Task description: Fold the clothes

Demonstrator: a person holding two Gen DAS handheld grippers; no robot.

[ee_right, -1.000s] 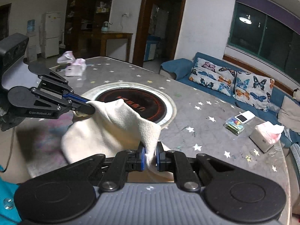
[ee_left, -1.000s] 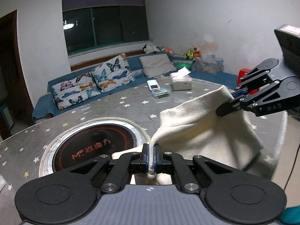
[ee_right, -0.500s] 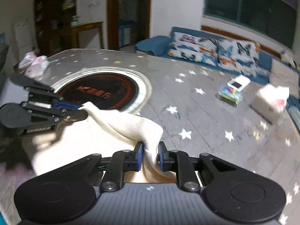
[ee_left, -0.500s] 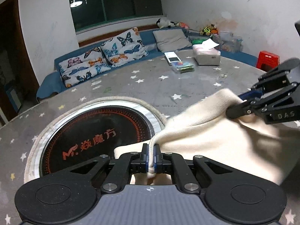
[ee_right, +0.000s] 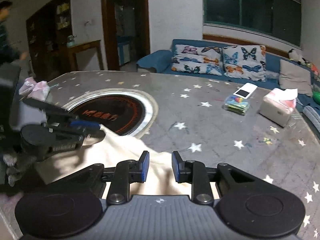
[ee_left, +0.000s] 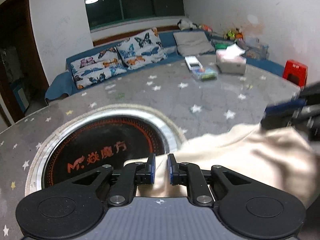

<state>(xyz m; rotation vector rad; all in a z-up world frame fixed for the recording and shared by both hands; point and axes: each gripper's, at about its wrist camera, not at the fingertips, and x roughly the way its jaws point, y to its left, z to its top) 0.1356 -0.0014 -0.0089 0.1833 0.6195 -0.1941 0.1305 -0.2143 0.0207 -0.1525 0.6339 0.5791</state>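
A cream garment lies flat on the grey star-patterned table, beside the round black hotplate. My left gripper is open just above the garment's left edge, its blue pads apart with cloth showing between them. My right gripper is open over the garment at its right edge. Each gripper shows in the other's view: the right one at the garment's far corner, the left one over the hotplate-side corner.
A tissue box, a white phone-like device and a small clear box of coloured items sit on the table's far right. A pink bag lies at the far left. A blue sofa stands behind.
Both grippers lowered the garment onto the table and opened, letting go of the cloth they held pinched. The garment now lies flat instead of hanging between them.
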